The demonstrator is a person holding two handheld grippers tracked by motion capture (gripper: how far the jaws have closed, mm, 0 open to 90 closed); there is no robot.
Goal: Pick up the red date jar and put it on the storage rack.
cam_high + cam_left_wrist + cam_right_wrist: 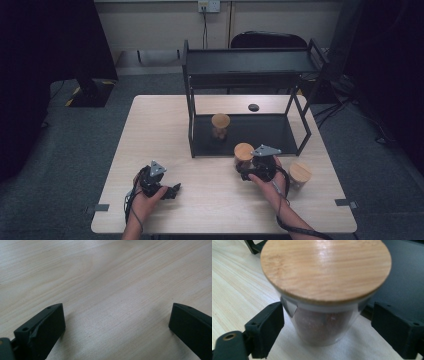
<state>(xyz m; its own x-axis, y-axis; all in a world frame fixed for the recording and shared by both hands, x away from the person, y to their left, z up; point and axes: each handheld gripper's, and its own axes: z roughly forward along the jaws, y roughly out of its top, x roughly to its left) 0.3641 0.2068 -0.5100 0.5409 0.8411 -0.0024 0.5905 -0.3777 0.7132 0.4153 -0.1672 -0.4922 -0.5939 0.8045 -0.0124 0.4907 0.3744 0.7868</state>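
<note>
1. The right tool (246,172) stood wide open around a clear glass jar with a round bamboo lid (325,268), its jaws flanking the glass without touching.
2. That jar stood on the pale wooden surface (160,130), just near of the black metal shelf rack (240,135).
3. Closing squarely below the lid would likely grip best.
4. It held something brownish.
5. The left tool (116,327) gaped empty.

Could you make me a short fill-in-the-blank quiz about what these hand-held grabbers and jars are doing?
1. The glass jar between the right gripper jaws has a ____ lid.
2. Another jar stands on the lower level of the black ____.
3. The left gripper hangs open over the bare ____.
4. Counting all, there are ____ jars, including the jar right of the hand.

Missing words: wooden; shelf; table; three
</note>
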